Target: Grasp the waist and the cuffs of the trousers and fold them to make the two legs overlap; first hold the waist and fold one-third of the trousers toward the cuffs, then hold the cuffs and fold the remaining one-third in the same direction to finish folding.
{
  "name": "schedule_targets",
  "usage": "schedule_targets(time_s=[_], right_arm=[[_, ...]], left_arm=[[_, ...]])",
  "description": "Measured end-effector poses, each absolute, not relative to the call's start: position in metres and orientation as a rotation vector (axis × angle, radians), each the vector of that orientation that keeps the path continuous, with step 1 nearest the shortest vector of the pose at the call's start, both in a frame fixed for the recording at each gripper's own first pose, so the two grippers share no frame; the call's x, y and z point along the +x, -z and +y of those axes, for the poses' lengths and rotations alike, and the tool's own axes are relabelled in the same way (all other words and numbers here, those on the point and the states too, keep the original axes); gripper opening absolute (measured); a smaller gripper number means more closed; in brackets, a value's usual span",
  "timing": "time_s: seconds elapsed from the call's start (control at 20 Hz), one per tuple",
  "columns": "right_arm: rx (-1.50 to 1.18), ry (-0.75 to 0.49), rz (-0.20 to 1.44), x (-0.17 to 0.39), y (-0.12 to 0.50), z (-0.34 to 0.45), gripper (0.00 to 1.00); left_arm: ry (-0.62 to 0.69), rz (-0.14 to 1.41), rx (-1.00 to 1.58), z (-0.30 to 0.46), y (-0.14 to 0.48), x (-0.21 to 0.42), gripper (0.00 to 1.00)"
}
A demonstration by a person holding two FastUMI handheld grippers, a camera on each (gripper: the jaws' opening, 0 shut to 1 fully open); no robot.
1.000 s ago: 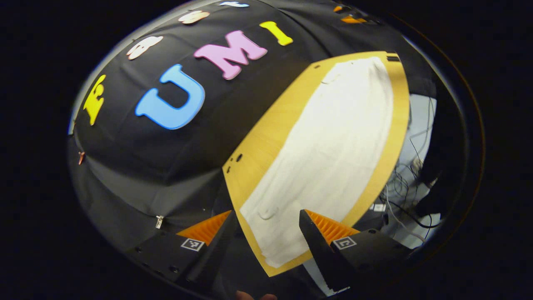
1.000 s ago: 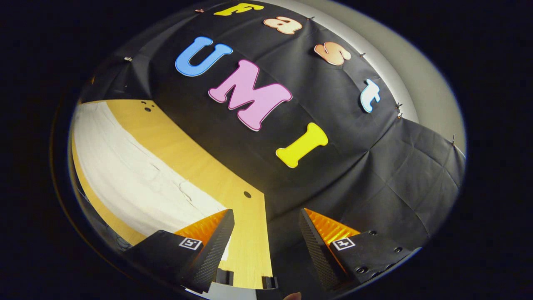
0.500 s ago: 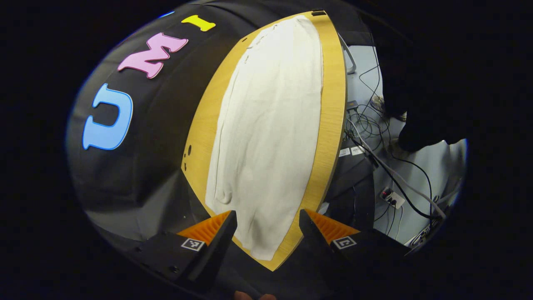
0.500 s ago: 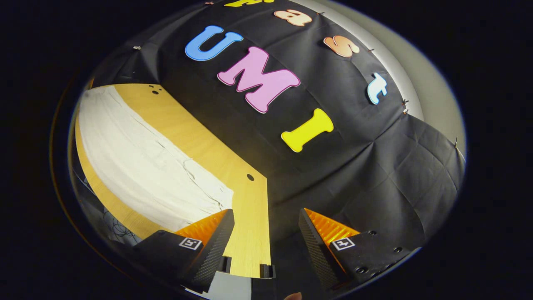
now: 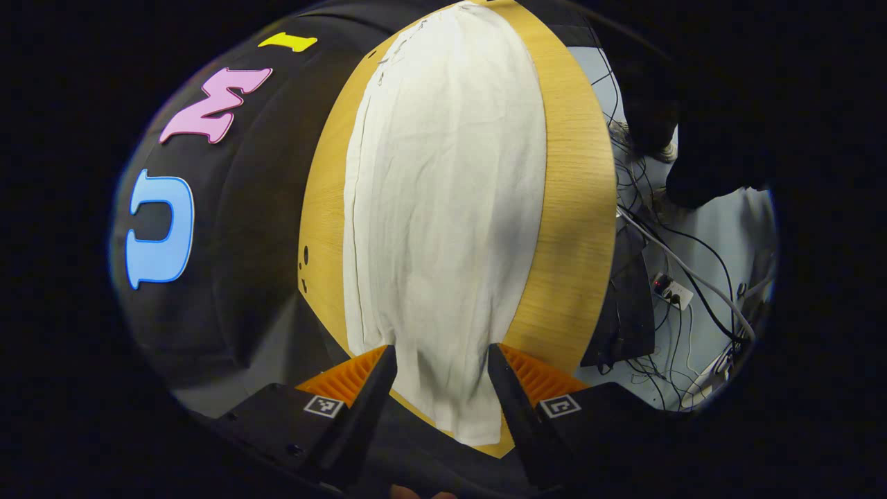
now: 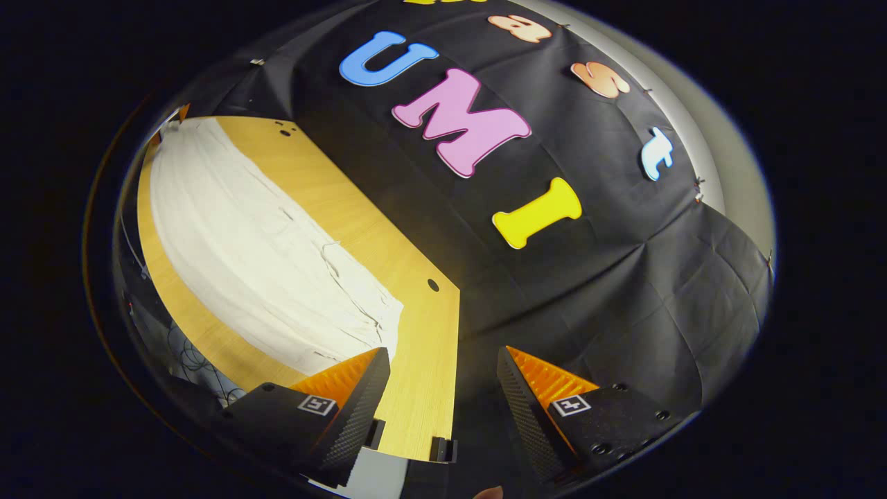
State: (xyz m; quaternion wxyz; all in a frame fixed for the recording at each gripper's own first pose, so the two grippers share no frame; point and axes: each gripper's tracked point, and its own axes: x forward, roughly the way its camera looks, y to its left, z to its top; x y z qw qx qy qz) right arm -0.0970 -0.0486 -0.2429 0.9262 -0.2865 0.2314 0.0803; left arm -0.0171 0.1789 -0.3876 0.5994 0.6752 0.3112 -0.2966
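In the left gripper view the near end of the trousers [image 5: 443, 208] runs down between the fingers of the left gripper [image 5: 441, 388], and whether the fingers touch the cloth cannot be told. In the right gripper view a finger of the right gripper [image 6: 443, 395] covers the near corner of the trousers [image 6: 263, 256]. The far end of the tabletop [image 6: 360, 215] there is cut off at the picture's rim, and the cables [image 5: 665, 277] on the floor beyond the tabletop [image 5: 575, 208] are too small and dark to tell apart.

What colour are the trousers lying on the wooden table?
Plain off-white trousers, no pattern; clearest in the left gripper view.
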Motion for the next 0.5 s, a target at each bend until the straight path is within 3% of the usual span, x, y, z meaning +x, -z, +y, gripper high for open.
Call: schedule_targets(time_s=[0.1,0.15,0.35,0.45,0.5], right_arm=[[-0.636,-0.224,0.479,-0.091,0.26,-0.044,0.96],[-0.666,-0.259,0.483,-0.089,0.271,-0.042,0.96],[-0.793,-0.437,0.493,-0.083,0.316,-0.029,0.96],[-0.844,-0.535,0.501,-0.084,0.34,-0.02,0.96],[-0.87,-0.589,0.509,-0.084,0.353,-0.015,0.96]], left_arm=[[0.662,0.754,1.542,0.181,0.393,-0.007,0.8],[0.651,0.766,1.541,0.178,0.396,-0.003,0.69],[0.629,0.842,1.526,0.179,0.409,0.002,0.4],[0.635,0.86,1.538,0.179,0.41,-0.001,0.16],[0.635,0.862,1.546,0.178,0.409,-0.001,0.14]])
